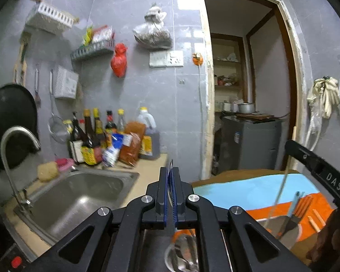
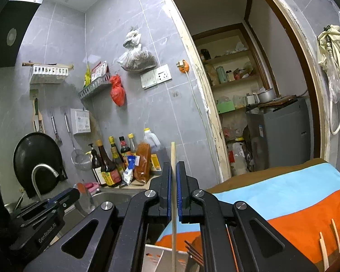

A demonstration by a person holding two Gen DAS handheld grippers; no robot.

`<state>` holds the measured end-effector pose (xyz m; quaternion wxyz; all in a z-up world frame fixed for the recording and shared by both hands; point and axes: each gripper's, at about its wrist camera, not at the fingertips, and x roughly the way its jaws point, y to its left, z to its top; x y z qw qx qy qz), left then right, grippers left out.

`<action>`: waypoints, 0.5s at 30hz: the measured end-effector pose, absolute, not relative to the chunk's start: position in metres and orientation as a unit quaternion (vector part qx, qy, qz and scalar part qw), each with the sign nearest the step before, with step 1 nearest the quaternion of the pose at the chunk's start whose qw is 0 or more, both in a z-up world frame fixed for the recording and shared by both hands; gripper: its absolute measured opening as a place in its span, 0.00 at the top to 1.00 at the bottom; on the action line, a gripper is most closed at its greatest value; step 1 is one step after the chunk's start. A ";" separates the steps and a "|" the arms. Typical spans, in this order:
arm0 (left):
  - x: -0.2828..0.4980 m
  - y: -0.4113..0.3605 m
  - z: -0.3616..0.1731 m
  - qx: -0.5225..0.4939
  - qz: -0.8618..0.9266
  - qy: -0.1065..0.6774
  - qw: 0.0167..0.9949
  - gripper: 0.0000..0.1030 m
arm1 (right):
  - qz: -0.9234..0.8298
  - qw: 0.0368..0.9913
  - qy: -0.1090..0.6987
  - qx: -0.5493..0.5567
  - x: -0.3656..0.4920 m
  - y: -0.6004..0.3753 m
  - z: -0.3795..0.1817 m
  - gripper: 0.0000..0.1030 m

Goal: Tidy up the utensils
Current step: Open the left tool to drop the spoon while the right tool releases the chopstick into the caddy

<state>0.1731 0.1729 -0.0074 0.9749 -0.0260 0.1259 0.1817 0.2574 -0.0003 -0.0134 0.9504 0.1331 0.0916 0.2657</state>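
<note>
My left gripper [image 1: 170, 172] is shut on a thin shiny metal utensil [image 1: 170, 166], seen edge-on between the blue pads. From the right wrist view it [image 2: 83, 196] shows as a rounded metal blade past the left gripper [image 2: 76, 192]. My right gripper [image 2: 174, 166] is shut on a pale wooden chopstick [image 2: 173, 154] held upright. In the left wrist view that chopstick [image 1: 282, 185] reaches down into a metal container [image 1: 283, 229] holding a fork with orange tines [image 1: 303, 204]. A white perforated basket [image 2: 156, 258] lies under the right gripper.
A blue, orange and brown striped cloth [image 2: 283, 192] covers the surface; loose chopsticks [image 2: 324, 249] lie on it. A steel sink [image 1: 79, 195] with a curved tap [image 1: 11, 149] is at the left, sauce bottles [image 1: 97, 140] behind it. An open doorway [image 1: 249, 90] is beyond.
</note>
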 end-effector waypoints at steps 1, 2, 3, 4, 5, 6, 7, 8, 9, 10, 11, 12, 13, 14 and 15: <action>0.175 0.178 -0.008 -0.051 0.156 0.143 0.976 0.95 | 0.269 0.949 0.097 0.133 0.256 -0.003 -0.013 0.95; 0.176 0.182 -0.009 -0.074 0.137 0.156 0.975 0.95 | 0.270 0.948 0.098 0.134 0.254 -0.005 -0.012 0.95; 0.176 0.186 -0.010 -0.095 0.129 0.164 0.973 0.95 | 0.270 0.949 0.095 0.134 0.252 -0.007 -0.011 0.95; 0.175 0.189 -0.011 -0.109 0.124 0.168 0.972 0.93 | 0.270 0.949 0.093 0.134 0.250 -0.009 -0.009 0.94; 0.175 0.190 -0.011 -0.115 0.122 0.170 0.971 0.91 | 0.269 0.949 0.092 0.134 0.248 -0.012 -0.006 0.89; 0.173 0.191 -0.010 -0.121 0.121 0.170 0.970 0.88 | 0.269 0.949 0.091 0.135 0.247 -0.013 -0.004 0.86; 0.172 0.191 -0.009 -0.124 0.117 0.170 0.971 0.81 | 0.268 0.949 0.091 0.136 0.245 -0.017 -0.001 0.77; 0.172 0.190 -0.008 -0.126 0.113 0.170 0.971 0.74 | 0.268 0.949 0.091 0.140 0.243 -0.020 0.001 0.72; 0.170 0.189 -0.006 -0.131 0.105 0.168 0.971 0.71 | 0.267 0.949 0.090 0.144 0.241 -0.025 0.004 0.72; 0.168 0.187 -0.003 -0.136 0.100 0.166 0.972 0.66 | 0.265 0.949 0.088 0.145 0.240 -0.028 0.007 0.72; 0.167 0.186 -0.001 -0.138 0.098 0.165 0.972 0.62 | 0.263 0.950 0.087 0.143 0.237 -0.032 0.011 0.72; 0.166 0.184 0.002 -0.140 0.096 0.164 0.972 0.61 | 0.261 0.951 0.086 0.141 0.235 -0.036 0.015 0.72; 0.166 0.182 0.006 -0.140 0.092 0.163 0.972 0.59 | 0.259 0.952 0.084 0.139 0.233 -0.040 0.019 0.69; 0.166 0.181 0.009 -0.139 0.090 0.162 0.973 0.55 | 0.256 0.953 0.082 0.137 0.231 -0.044 0.023 0.61; 0.166 0.177 0.013 -0.136 0.086 0.161 0.974 0.52 | 0.252 0.955 0.080 0.135 0.228 -0.050 0.027 0.57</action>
